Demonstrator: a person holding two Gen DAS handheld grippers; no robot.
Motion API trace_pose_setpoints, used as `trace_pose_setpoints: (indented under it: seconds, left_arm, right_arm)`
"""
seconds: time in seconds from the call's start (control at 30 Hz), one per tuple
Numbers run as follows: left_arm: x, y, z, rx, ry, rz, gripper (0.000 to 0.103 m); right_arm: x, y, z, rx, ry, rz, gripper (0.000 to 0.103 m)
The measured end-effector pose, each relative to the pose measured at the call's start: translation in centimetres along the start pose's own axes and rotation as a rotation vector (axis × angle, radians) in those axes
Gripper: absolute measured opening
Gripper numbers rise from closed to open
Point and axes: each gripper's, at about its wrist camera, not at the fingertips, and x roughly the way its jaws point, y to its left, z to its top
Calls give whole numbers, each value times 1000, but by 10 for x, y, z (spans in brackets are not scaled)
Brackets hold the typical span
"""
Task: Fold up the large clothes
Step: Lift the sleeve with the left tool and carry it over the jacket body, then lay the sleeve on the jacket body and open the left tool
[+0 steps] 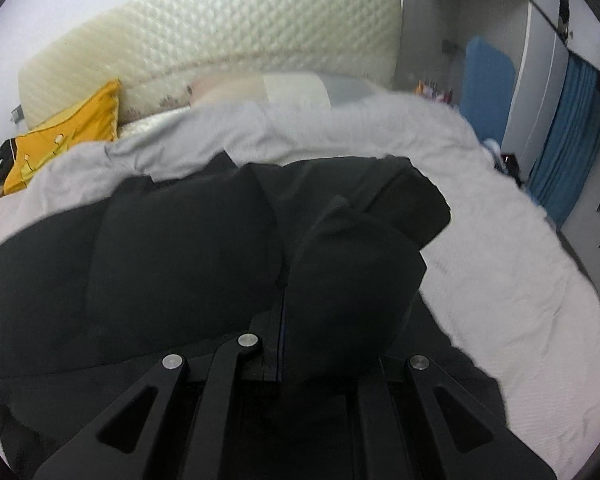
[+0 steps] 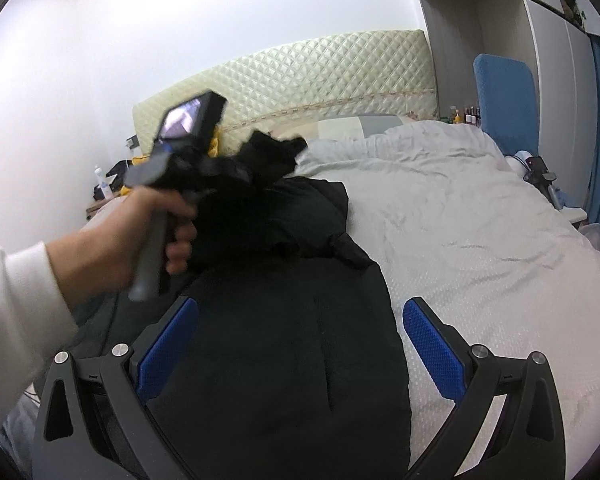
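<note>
Plainly mid-fold: left tool (image 1: 281,300) pinched narrow on a bunched flap of the black padded jacket (image 2: 292,360), held up off the garment by the left hand (image 2: 120,240). Right tool (image 2: 302,308) spread wide, gripping nothing, blue pads (image 2: 168,344) either side of the jacket's lower body without touching it (as far as can be judged). Jacket itself lying lengthwise on the pale grey duvet (image 2: 480,240) of the bed, collar end toward the quilted headboard (image 2: 300,80).

Likely troubles from here:
- Slipping out of the pinch: slick, puffy fabric, thick wad between the fingers, only a small bite taken.
- Dragging the whole jacket across the soft duvet instead of folding it, with nothing pinning the lower half.
- Springing back open once released (padding probably resists a crease).
- Landing skewed, the carried flap being bunched, not flat.
- Catching duvet along with jacket if the right tool closes low.

Count:
- One jacket.
- Two tools, one clamped, one open.
- One hand in view.
- One duvet, one headboard.
- One yellow cushion (image 1: 72,128).
- One pillow (image 1: 296,88) at the bed's head (blurred; possibly more).
</note>
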Motion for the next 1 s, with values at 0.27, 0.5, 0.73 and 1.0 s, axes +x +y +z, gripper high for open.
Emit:
trace_pose_setpoints:
  seconds: [0.27,0.5,0.73,1.0]
  left_arm:
    - [28,0,-8,21,26,-5,8]
    - [-6,0,-8,62,28,15,9]
    - [-60,16,-20,46,-42,-16,82]
    - [-149,85,-26,-21,-178,7,84]
  right_arm:
    - [18,-9,-6,23,44,1,103]
    - [15,-2,-5,-17,33,-17,103]
    - [8,-6,7,-18,-10,-43,103]
    - [17,24,41,-89,-39,1,103]
